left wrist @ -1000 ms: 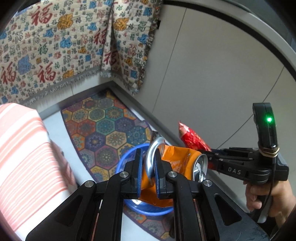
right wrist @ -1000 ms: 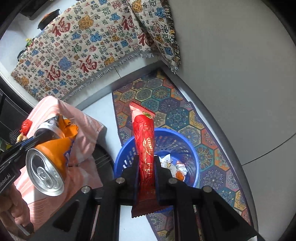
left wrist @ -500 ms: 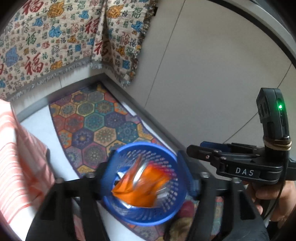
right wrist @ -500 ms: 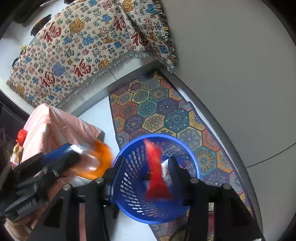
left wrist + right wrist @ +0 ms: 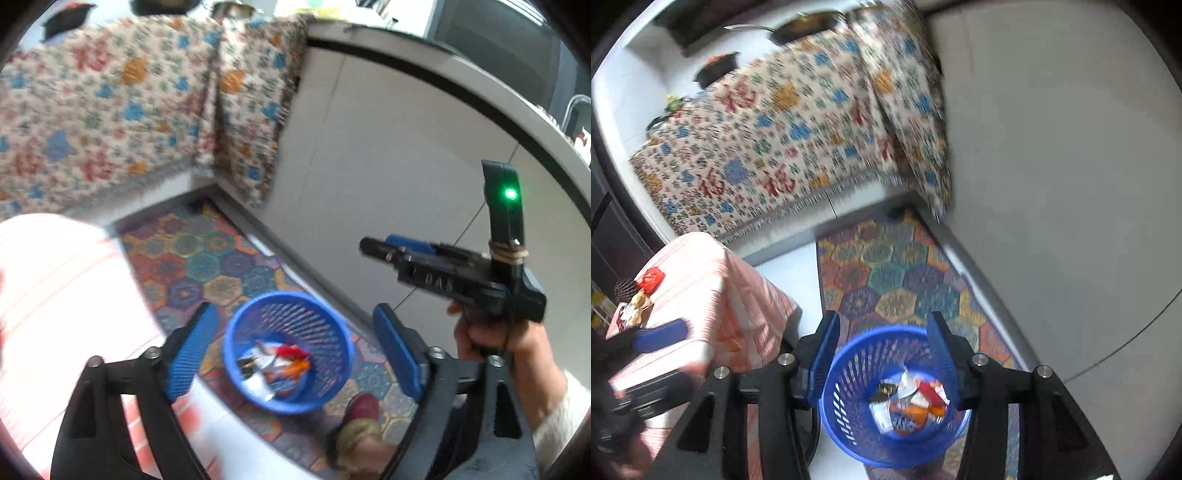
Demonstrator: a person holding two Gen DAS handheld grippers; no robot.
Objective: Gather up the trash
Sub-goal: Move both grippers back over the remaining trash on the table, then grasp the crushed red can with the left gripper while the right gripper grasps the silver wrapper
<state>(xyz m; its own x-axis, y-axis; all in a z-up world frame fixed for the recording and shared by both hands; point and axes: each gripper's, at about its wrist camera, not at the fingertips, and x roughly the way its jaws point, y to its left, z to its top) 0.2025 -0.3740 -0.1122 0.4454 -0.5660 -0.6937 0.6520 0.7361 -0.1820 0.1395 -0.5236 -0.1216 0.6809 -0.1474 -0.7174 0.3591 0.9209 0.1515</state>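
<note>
— Two grippers, both mine. How do they stand?

— My left gripper (image 5: 291, 347) has just been opening and its blue pads (image 5: 192, 343) are spread wide with nothing between them. My right gripper (image 5: 884, 345) has also just let go; its jaws stand partly apart, empty, above the basket.

— Where is the trash?

— In the blue basket (image 5: 849, 373) below both grippers. From the right wrist I see a heap of wrappers (image 5: 908, 402) on its bottom: white, red and orange pieces, with something dark and round beside them. The left wrist shows the same heap (image 5: 280, 363), a red piece lying on top beside an orange one. The blur keeps me from telling each piece apart.

— What does the basket stand on?

— A rug (image 5: 886, 273) of coloured hexagons, running along the foot of a grey wall (image 5: 1052, 184). The basket sits at the rug's near end.

— And around that?

— To the left, a pink striped cloth (image 5: 713, 291) over a boxy thing, with a few small bits at its far left edge, one red (image 5: 650, 277). Beyond, a patterned cloth (image 5: 798, 140) hangs down. In the left wrist view my right hand (image 5: 495, 339) grips its handle, a green light (image 5: 511, 193) glowing on top, and a dark red shoe (image 5: 360, 410) stands on the rug just beside the basket.
</note>
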